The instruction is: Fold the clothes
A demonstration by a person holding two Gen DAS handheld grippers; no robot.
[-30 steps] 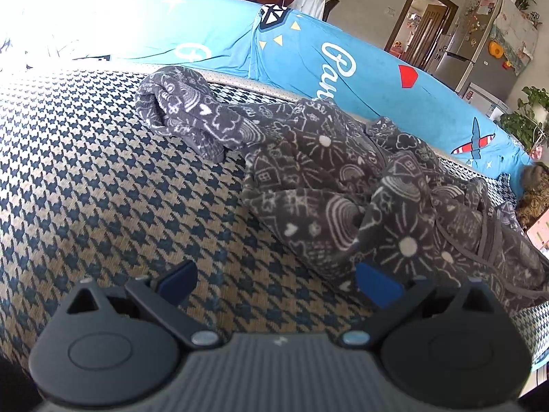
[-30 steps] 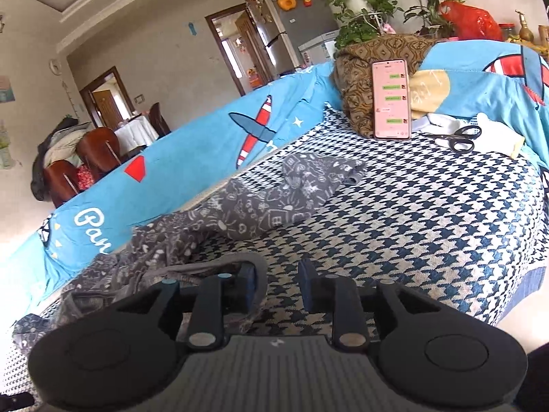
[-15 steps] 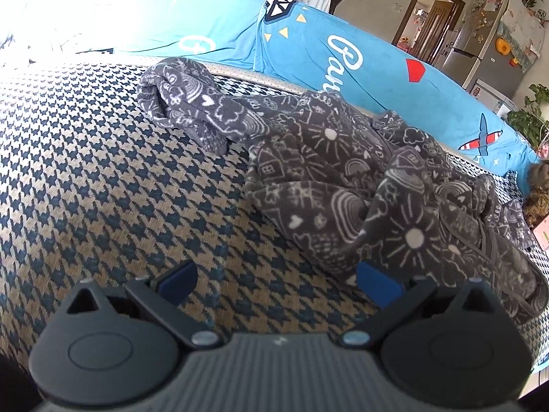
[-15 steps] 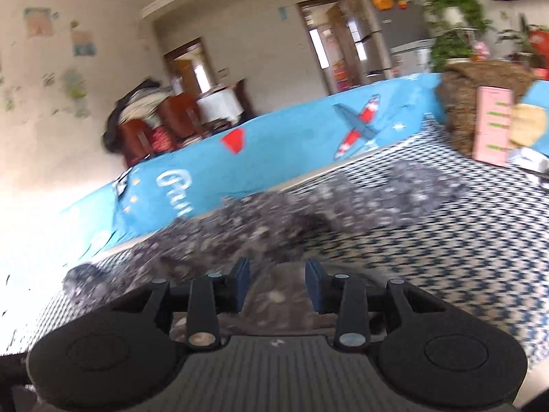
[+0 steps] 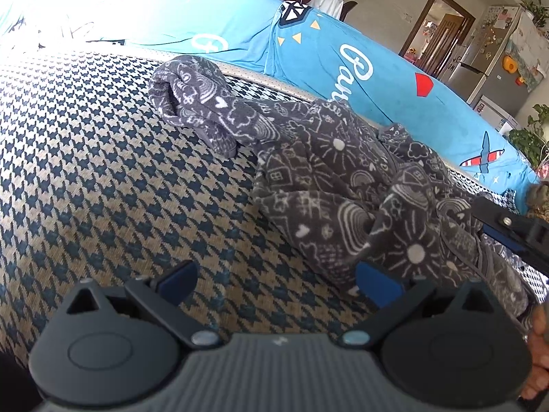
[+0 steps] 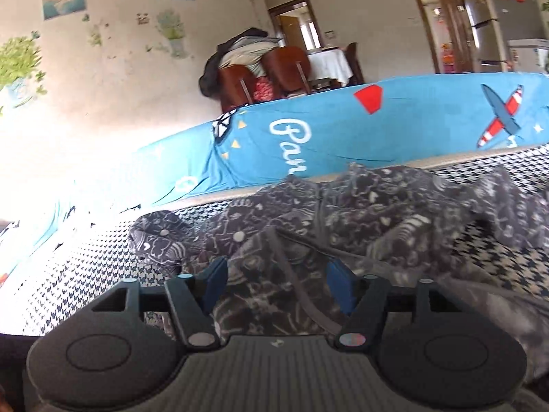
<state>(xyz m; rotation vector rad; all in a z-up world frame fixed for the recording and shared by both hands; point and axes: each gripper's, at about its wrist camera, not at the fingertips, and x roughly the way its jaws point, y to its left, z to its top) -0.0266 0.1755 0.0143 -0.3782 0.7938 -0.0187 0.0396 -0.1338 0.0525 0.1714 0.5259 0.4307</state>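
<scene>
A crumpled dark grey garment with white doodle prints (image 5: 326, 189) lies on the houndstooth cover (image 5: 103, 171); one sleeve (image 5: 192, 99) stretches toward the back left. My left gripper (image 5: 278, 279) is open and low over the cover, its right pad (image 5: 377, 283) at the garment's near edge. In the right wrist view the same garment (image 6: 377, 219) fills the middle. My right gripper (image 6: 278, 283) stands open with bunched cloth and a drawstring lying between its fingers. The right gripper's dark body (image 5: 507, 226) also shows over the garment's right end.
A blue cushion back with airplane and lettering prints (image 5: 343, 65) runs along the far edge of the cover. Behind it are wooden chairs (image 6: 267, 75), a doorway (image 6: 295, 24) and a fridge (image 5: 487, 65). A hand (image 5: 538, 343) shows at the right edge.
My right gripper swung left from the sofa's far end to the garment pile and its jaws widened around the cloth. The left gripper crept slightly closer to the garment, still open.
</scene>
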